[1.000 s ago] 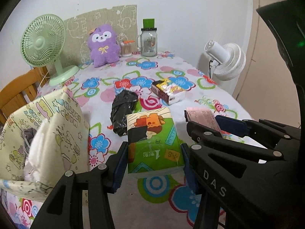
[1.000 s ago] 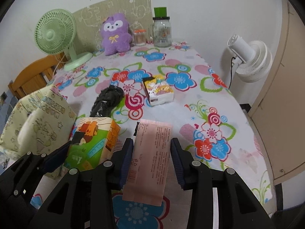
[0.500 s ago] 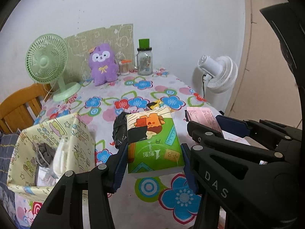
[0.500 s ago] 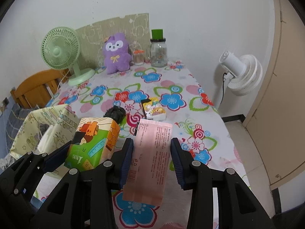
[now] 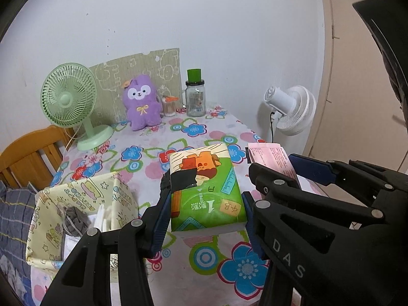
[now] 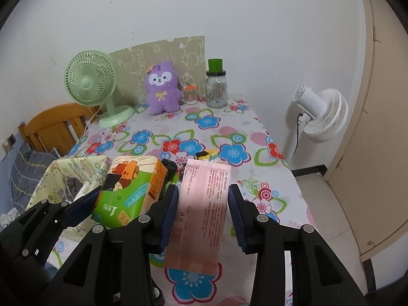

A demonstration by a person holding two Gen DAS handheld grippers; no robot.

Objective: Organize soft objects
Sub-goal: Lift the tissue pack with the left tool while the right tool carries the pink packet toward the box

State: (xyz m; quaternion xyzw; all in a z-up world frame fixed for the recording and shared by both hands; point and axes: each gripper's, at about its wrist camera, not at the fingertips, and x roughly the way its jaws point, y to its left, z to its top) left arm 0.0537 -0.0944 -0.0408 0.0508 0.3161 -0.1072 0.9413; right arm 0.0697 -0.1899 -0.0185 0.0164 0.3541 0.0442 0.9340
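My left gripper (image 5: 205, 207) is shut on a green and orange tissue pack (image 5: 206, 188), held in the air above the flowered tablecloth (image 5: 244, 270). Just to its right, my right gripper (image 6: 202, 210) is shut on a flat pink packet (image 6: 201, 211). Each view shows the other gripper's load: the pink packet (image 5: 270, 158) and the green pack (image 6: 130, 193). A yellow patterned fabric basket (image 5: 51, 239) stands at the lower left with a grey cloth and white items inside. A purple plush toy (image 6: 163, 89) sits at the table's far edge.
A green desk fan (image 6: 97, 86) and a glass jar with a green lid (image 6: 216, 89) stand at the back by the wall. A white fan (image 6: 321, 112) stands off the table's right edge. A wooden chair (image 6: 56, 125) is at the left. A black bundle (image 6: 171, 167) and a small yellow box (image 6: 207, 156) lie mid-table.
Both grippers have risen with their packs still held, and the table now lies farther below. More of the wall and the basket's inside has come into sight.
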